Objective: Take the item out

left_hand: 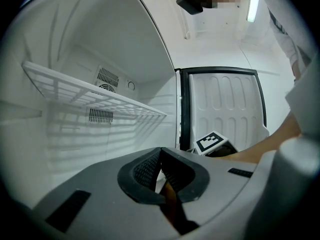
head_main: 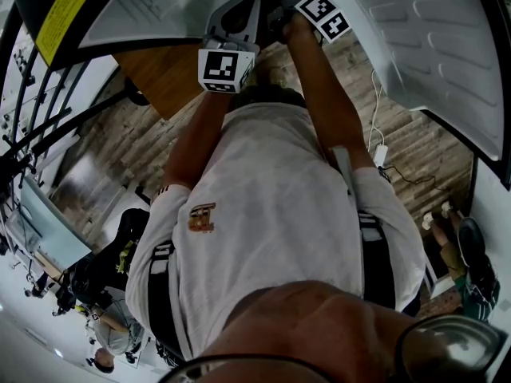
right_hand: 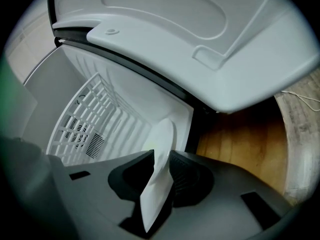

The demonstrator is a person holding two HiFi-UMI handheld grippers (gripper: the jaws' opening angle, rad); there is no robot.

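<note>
Our right gripper has its jaws pinched on the white plate, edge-on inside the fridge; left gripper jaws together, empty. Grasp looks made; next we draw it straight out.

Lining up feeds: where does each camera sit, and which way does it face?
Head view: on the person's head, facing steeply down; shirt, arms, left gripper, right gripper.
Left gripper view: on that gripper, facing the fridge and its wire shelf; own jaws, a forearm.
Right gripper view: on that gripper, facing the fridge; own jaws on a white plate.
Shared: both gripper views show the wire shelf.
</note>
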